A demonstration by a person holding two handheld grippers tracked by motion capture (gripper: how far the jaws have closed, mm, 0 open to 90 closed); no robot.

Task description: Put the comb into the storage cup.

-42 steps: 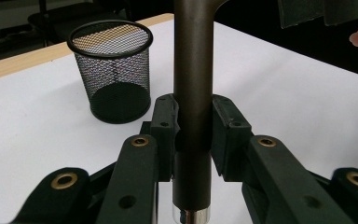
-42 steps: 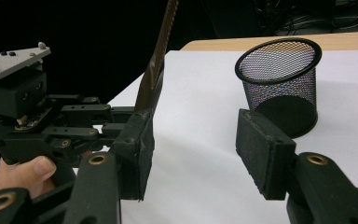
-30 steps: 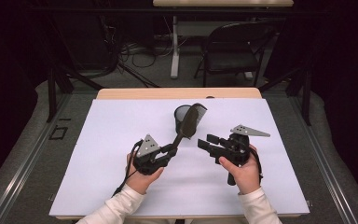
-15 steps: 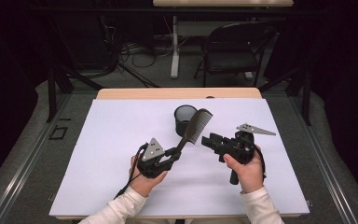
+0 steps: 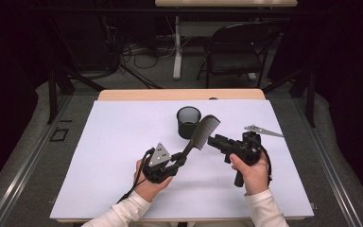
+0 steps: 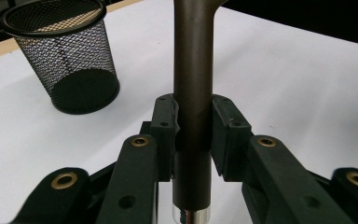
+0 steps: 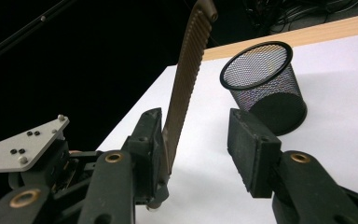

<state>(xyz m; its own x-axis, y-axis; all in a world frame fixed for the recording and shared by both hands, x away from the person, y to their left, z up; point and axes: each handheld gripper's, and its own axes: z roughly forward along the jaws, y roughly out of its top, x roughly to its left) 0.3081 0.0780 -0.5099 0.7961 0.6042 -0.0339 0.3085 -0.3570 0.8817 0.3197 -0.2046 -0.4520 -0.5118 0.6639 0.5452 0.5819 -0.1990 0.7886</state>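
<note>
Since the earlier frame, the comb (image 5: 203, 131) has tipped from nearly upright to a slant, its toothed head now closer to the right gripper (image 5: 213, 140), whose jaws have just been closing. Left gripper (image 5: 179, 161) is clamped on the comb's round handle, both pads pressing it. Comb head rises up and to the right, ending just right of the mesh cup (image 5: 188, 121) and above the white mat (image 5: 123, 142). Right gripper jaws stand partly apart around the comb's toothed head; one pad lies at the comb, the other pad (image 7: 254, 151) is clear of it.
</note>
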